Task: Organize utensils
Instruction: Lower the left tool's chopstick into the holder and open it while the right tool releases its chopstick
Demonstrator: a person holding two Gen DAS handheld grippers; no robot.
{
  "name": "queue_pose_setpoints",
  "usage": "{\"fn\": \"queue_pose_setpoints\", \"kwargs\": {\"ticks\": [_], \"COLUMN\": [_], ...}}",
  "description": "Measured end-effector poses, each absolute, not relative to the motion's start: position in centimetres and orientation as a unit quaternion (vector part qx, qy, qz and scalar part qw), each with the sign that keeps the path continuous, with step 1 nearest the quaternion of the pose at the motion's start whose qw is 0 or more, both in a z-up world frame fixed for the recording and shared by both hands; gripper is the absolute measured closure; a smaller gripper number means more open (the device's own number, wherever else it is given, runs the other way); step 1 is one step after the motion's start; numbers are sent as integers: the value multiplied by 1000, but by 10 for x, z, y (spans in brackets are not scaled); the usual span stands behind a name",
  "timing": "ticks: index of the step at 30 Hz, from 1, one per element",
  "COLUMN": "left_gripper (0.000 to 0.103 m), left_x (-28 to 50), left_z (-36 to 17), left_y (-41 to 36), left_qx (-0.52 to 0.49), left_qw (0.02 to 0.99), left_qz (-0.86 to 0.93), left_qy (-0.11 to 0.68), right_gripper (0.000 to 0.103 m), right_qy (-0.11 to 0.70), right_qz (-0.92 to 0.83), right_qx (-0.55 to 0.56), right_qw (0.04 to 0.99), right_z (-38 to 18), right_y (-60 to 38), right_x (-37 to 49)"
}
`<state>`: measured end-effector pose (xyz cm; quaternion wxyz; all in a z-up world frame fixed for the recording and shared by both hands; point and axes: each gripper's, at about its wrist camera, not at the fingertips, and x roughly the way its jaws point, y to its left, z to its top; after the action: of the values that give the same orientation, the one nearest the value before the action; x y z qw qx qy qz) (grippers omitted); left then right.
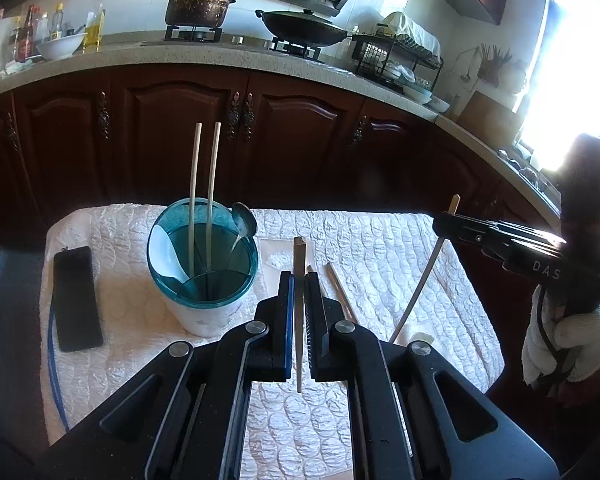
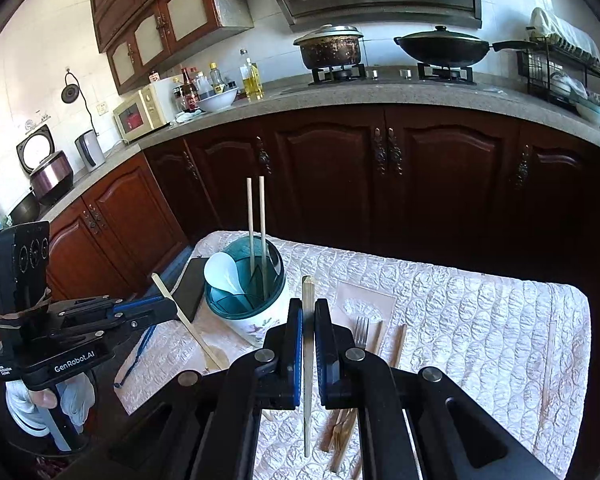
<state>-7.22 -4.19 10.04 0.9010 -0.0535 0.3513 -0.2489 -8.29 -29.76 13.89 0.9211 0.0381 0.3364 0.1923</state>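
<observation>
Mid-sorting — both grippers clamp a chopstick each, L gripper point(image 1: 299, 312) on its stick point(image 1: 299, 320), R gripper point(image 2: 308, 344) likewise point(image 2: 308, 360); holder point(image 1: 202, 264) sits ahead-left of both — next: tip sticks upright, lower in.

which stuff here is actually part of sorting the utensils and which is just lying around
Job: left gripper chopstick; right gripper chopstick; teal holder; fork; loose chopsticks.
Lying about: black phone; blue cable.
</observation>
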Motion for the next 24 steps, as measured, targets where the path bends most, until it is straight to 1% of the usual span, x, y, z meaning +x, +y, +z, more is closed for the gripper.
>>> {"fn": "queue_pose_setpoints", "kwargs": {"ticks": [5,10,18,24], "left_gripper": [99,99,99,99], "left_x": [-71,-65,-48,-26], "left_z": [104,121,167,189], "left_y": [-37,-21,12,26], "left_qx": [-58,-71,-88,-84], "left_qw": [901,903,920,938], "left_qz": [-249,-247,-223,-187], "left_qy": [351,344,309,279], "right_gripper": [98,98,98,98], "right_qy": [337,332,303,273], "right_qz": [197,203,224,227], "right_qx": [38,44,57,65], "right_qw": [920,920,924,933], "right_z": [138,144,178,205], "right_y": [-295,-292,-278,-259], "right_x": [-81,-76,-58,-37]}}
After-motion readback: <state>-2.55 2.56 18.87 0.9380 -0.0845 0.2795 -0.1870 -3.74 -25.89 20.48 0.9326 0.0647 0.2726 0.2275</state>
